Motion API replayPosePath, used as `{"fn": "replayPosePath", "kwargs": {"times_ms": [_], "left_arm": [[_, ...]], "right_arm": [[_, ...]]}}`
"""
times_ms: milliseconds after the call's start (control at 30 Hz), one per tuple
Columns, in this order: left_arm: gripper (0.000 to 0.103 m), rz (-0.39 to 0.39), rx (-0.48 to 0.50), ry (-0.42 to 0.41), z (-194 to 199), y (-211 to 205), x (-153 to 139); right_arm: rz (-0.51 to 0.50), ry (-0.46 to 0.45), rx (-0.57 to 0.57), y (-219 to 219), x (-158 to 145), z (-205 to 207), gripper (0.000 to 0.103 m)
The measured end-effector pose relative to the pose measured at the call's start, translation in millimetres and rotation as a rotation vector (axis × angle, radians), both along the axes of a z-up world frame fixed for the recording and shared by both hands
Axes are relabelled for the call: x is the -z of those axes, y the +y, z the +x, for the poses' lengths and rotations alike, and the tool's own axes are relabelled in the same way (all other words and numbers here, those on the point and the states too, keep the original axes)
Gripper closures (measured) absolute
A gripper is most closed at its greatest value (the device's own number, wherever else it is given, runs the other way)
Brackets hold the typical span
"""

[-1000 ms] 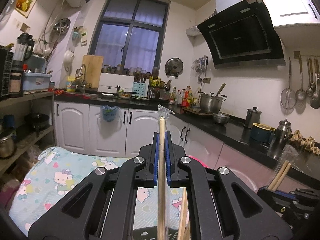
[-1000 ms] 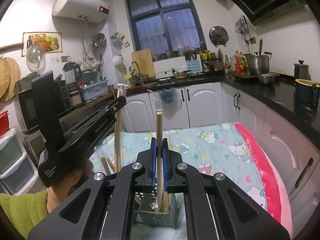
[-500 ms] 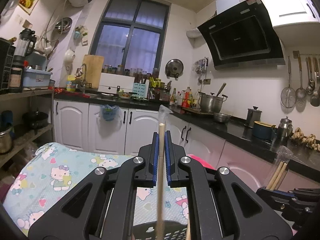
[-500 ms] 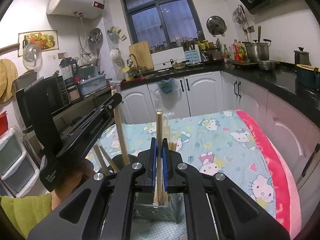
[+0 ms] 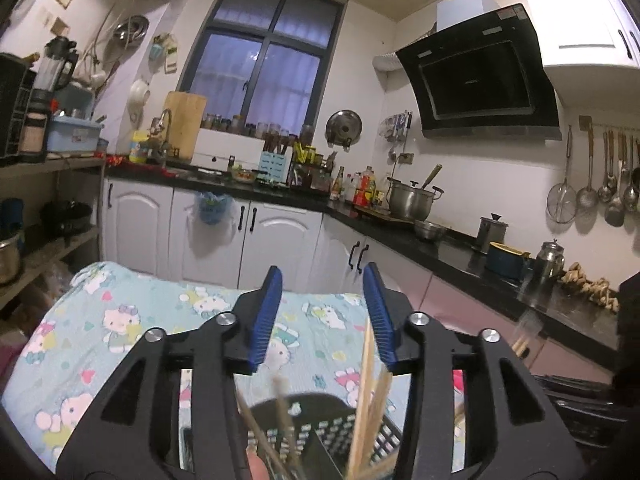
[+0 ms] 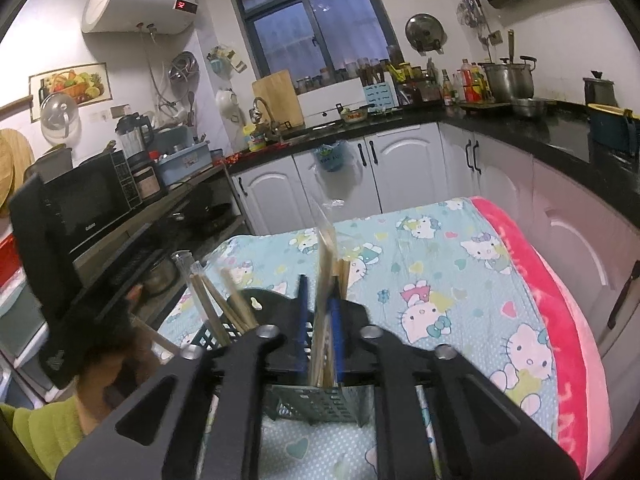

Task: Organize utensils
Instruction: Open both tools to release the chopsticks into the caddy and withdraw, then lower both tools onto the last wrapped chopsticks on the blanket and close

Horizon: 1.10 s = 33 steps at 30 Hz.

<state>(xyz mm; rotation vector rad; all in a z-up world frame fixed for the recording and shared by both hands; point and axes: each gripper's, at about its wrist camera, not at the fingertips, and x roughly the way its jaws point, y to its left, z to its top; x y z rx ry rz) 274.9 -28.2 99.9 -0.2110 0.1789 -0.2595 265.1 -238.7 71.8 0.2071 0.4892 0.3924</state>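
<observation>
Chopsticks [image 6: 325,264] in a clear wrapper stand upright between the blue pads of the right gripper [image 6: 320,320], its jaws narrow but not pressed onto the pair, as far as I can tell from here; a slim gap shows on the left side. Their lower ends reach down into the grey perforated utensil holder [image 6: 320,404] on the table, which is covered with a cartoon-cat cloth [image 6: 440,264]. Beside it, on the left, a dark holder [image 5: 320,432] carries more wrapped chopsticks [image 6: 216,304] leaning outward. The left gripper [image 5: 322,312] hangs above that dark holder with its jaws spread wide and nothing between them; loose sticks [image 5: 370,400] poke up under its right pad. In the right wrist view, the left gripper's black body [image 6: 44,264] and the hand holding it sit at the left edge.
</observation>
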Motion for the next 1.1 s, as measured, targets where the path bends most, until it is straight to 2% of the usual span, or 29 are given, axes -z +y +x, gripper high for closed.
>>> {"fn": "replayPosePath", "kwargs": {"times_ms": [233,533,1100], "left_arm": [[0.041,-0.074,0.036,0.032,-33.3,14.6,-18.1],[0.012,-0.067,0.055,0.072,-68.0,22.6,-22.9],[0.011,-0.035,-0.003,0.212,-103.6,48.8,14.5]], "right_arm": [[0.013,0.006,0.005,-5.0,0.1,-5.8,0.073],[0.009,0.018,0.008,-11.6,0.5,-28.6,0.06],[-0.098,0.03,-0.033,-0.3,5.6,-77.9,0.048]]}}
